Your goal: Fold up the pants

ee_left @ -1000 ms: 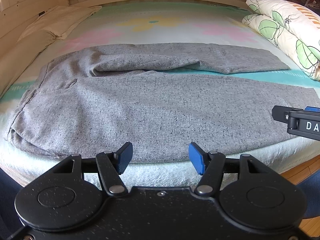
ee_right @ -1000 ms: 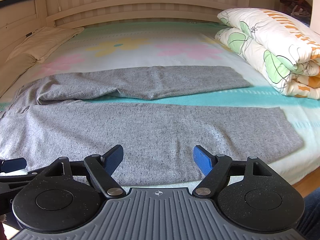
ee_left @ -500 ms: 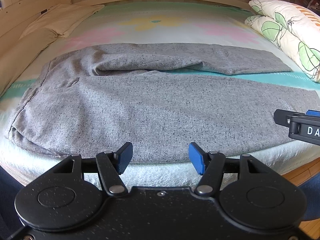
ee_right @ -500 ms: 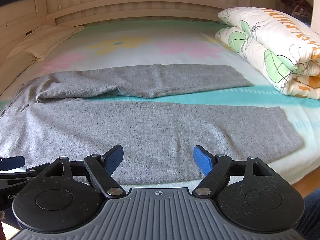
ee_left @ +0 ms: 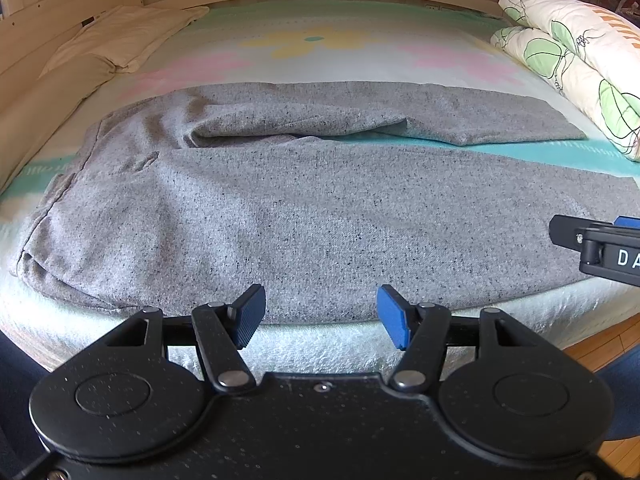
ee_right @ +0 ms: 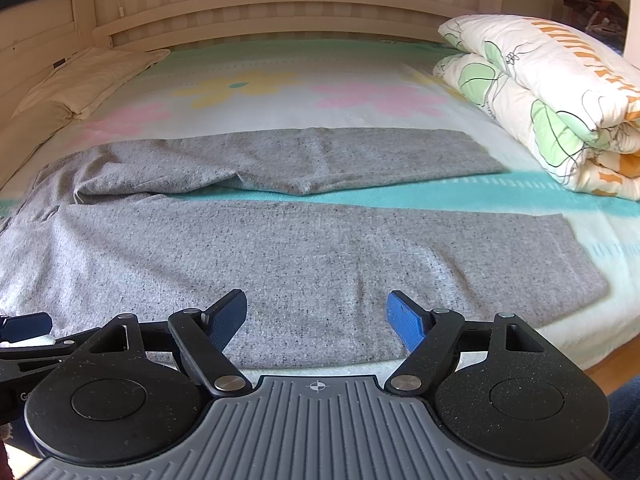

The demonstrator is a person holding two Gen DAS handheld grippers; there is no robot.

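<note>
Speckled grey knit pants (ee_left: 320, 216) lay flat, legs apart, on the terry-textured bed (ee_left: 320, 344); left gripper (ee_left: 321, 312) and right gripper (ee_right: 316, 316) jaws were released.

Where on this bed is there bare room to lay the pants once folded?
Bare sheet lies beyond the far leg of the pants, between the pillow on the left and the folded quilt on the right. A narrow teal strip shows between the two legs. The near edge is crowded: pants cover it, with both open tools there.

Left gripper (ee_left: 321, 316) gaping at grey pants (ee_left: 320, 216) on bed (ee_left: 320, 344)
</note>
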